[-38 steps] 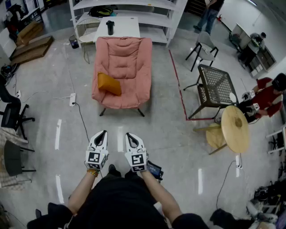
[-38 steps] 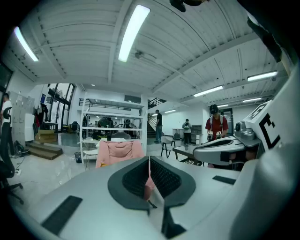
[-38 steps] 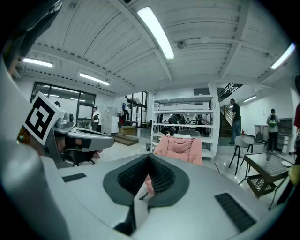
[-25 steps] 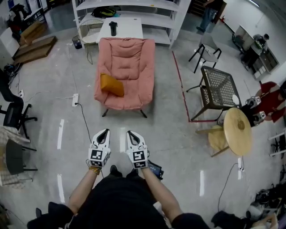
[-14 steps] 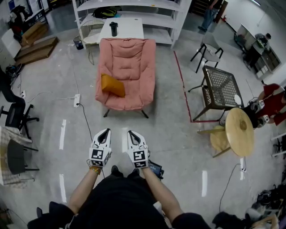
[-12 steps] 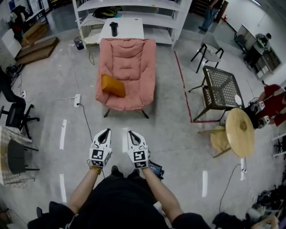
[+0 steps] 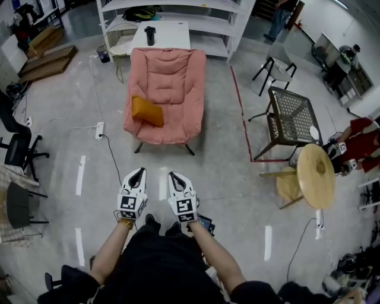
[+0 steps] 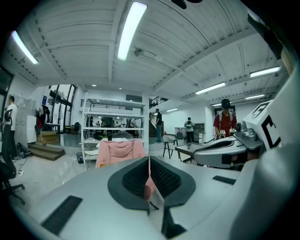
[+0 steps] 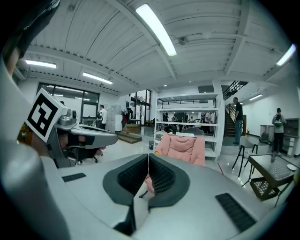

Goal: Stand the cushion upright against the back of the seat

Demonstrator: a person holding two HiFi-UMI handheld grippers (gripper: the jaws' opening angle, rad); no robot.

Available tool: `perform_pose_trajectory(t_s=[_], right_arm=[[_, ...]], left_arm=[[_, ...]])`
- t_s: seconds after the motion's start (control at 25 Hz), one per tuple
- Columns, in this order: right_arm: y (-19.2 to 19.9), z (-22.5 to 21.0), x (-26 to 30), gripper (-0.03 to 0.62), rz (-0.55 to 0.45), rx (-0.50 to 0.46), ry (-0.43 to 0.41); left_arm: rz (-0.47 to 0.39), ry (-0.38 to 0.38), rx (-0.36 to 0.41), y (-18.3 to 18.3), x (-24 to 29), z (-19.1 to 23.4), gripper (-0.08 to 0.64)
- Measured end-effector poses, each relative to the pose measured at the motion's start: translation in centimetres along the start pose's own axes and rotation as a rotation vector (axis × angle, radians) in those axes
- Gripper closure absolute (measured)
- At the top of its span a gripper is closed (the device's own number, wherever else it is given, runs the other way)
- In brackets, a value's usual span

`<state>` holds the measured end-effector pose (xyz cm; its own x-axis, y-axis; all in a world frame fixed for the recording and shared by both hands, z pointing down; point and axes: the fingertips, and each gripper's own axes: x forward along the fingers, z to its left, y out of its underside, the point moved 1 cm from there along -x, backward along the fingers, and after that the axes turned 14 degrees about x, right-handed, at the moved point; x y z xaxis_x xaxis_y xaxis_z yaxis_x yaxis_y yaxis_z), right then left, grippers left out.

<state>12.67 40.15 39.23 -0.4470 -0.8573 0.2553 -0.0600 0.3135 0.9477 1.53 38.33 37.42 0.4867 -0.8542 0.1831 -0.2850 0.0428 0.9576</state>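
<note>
A pink padded armchair (image 7: 166, 89) stands on the floor well ahead of me. An orange cushion (image 7: 146, 111) lies tilted on the left side of its seat, near the left arm. My left gripper (image 7: 138, 173) and right gripper (image 7: 173, 176) are held side by side over the bare floor, far short of the chair, touching nothing. Both are shut and empty. In the left gripper view the left gripper (image 8: 149, 160) has its jaws together, with the armchair (image 8: 121, 151) far off. The right gripper view shows the same: right gripper (image 9: 148, 157) closed, armchair (image 9: 183, 147) distant.
Behind the chair are a white table (image 7: 169, 37) bearing a black bottle (image 7: 149, 35) and white shelving (image 7: 178, 10). A power strip and cable (image 7: 99, 130) lie left of the chair, a red floor line (image 7: 240, 113) right. Mesh chair (image 7: 289, 116), round wooden table (image 7: 316, 173) and seated people (image 7: 355, 136) fill the right.
The head view has swayed slightly. Both grippers stay shut side by side, and the cushion lies where it was.
</note>
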Motion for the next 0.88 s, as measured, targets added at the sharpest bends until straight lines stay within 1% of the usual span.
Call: perform_pose_trajectory(t_s=[0.16,0.28,0.52,0.72,0.88], right_arm=[[0.3,0.5,1.2,0.577,0.013,-0.021,0.028],[0.1,1.8,2.6,0.577,0.017,-0.039,0.038],[-1.2,4.5,5.8,0.577,0.017,-0.065,0.058],[-1.5,6.7,8.5,0.577,0.006,-0.060,0.076],[-1.7,7.0,9.8,0.577,0.001,-0.061,0.078]], left_arm=[[-0.015,0.015,-0.008,0.6,0.0,1.4,0.541],[-0.021,0.025,-0.016,1.5,0.3,3.3,0.541],[-0.043,0.051,-0.022,1.9,0.8,7.2,0.541],[-0.052,0.082,-0.021,2.9,0.8,9.5,0.541],[-0.046,0.093,-0.024,3.3,1.5,10.4,0.541]])
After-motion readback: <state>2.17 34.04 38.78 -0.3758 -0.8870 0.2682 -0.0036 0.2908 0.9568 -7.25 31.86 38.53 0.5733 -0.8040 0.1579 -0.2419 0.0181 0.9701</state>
